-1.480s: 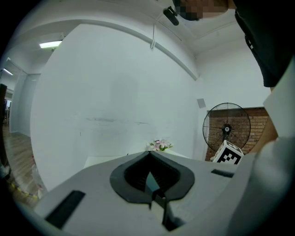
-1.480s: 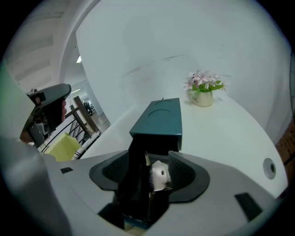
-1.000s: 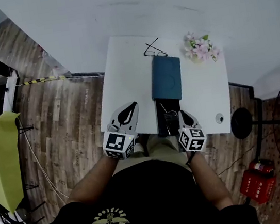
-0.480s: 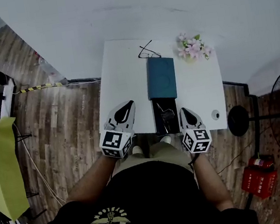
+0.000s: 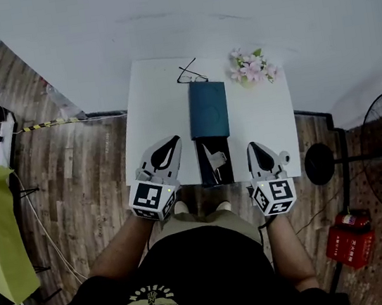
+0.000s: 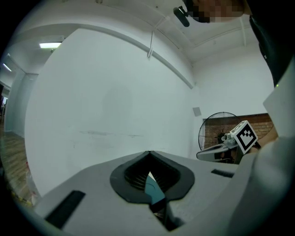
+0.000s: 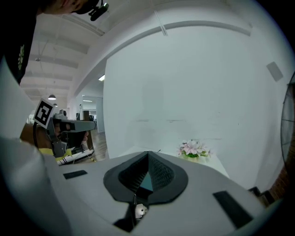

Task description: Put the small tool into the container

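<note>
Withdrawal of closed, empty left gripper (image 5: 172, 142) and right gripper (image 5: 256, 148) toward lower frame. Small silvery metal tool (image 5: 213, 160) lies inside black rectangular container (image 5: 204, 176) at white desk (image 5: 160, 110) centre; placement apparently complete.

The small tool (image 5: 213, 160) — pale, silvery metal — lay inside the open black container (image 5: 223, 150), a shallow oblong tray at the white table's (image 5: 161, 117) near edge.

Tool (image 5: 214, 160) seemingly in container (image 5: 206, 175) on table (image 5: 160, 110), flowers (image 5: 249, 68) behind right, glasses (image 5: 191, 76) behind
</note>
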Demonstrator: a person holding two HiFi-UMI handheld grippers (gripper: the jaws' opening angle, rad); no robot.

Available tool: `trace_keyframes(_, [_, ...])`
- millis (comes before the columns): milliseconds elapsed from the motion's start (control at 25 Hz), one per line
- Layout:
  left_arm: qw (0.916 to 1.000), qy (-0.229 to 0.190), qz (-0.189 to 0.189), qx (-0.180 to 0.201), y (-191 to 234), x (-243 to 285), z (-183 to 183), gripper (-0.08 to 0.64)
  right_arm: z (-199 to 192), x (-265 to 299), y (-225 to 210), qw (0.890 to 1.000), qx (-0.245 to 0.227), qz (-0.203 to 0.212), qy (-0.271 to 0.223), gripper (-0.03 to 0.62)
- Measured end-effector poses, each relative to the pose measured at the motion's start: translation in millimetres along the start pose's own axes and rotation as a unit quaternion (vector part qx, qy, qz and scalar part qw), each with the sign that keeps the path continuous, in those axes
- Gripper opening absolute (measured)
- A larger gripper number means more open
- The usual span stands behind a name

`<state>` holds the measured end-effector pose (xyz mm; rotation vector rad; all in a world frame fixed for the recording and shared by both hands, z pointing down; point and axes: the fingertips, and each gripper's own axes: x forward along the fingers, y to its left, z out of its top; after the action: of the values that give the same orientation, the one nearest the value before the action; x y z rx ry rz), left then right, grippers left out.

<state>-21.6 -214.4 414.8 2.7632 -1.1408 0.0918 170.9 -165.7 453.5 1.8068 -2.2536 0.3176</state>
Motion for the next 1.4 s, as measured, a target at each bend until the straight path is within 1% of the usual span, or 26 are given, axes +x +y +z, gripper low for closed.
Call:
trace_keyframes(80, [0.9999,-0.011,0.002,0.011,-6.2,4.6,9.9,0.006,13.7,-3.7,-5.2,1.000,-0.009,0.000,-0.010,0.000])
trace_keyframes(200, [0.9994,-0.023,0.004,0.025,-17.7,8.7,24.2,0.006,26.3,-12.4,-11.3,1.000,-0.009,0.003,-0.015,0.000])
trace_keyframes(480, [0.9981,-0.044,0.008,0.042,-48.4,9.7,60.7,0.006,62.2,-40.4,-27.1,0.999,-0.025,0.013,-0.041,0.000])
trace_keyframes(640, [0.9966,-0.061,0.017,0.053,-61.4,10.6,83.7,0.006,84.2,-53.5,-32.8,0.998,-0.030,0.026,-0.052,0.000])
trace_keyframes(840, [0.9960,-0.060,0.035,0.057,-66.5,3.8,104.4,0.006,114.7,-60.6,-31.7,0.995,-0.044,0.048,-0.073,0.000])
trace_keyframes(1120, [0.9948,-0.060,0.058,0.059,-75.7,-0.3,115.4,0.006,136.6,-70.7,-40.8,0.992,-0.054,0.073,-0.091,0.001])
trace_keyframes(1240, [0.9943,-0.055,0.074,0.054,-76.4,-2.6,115.9,0.006,139.1,-72.1,-46.2,0.990,-0.055,0.084,-0.095,0.001])
trace_keyframes(1400, [0.9924,-0.051,0.092,0.063,-84.2,-3.9,115.6,0.006,135.5,-72.5,-58.3,0.990,-0.048,0.095,-0.095,0.001])
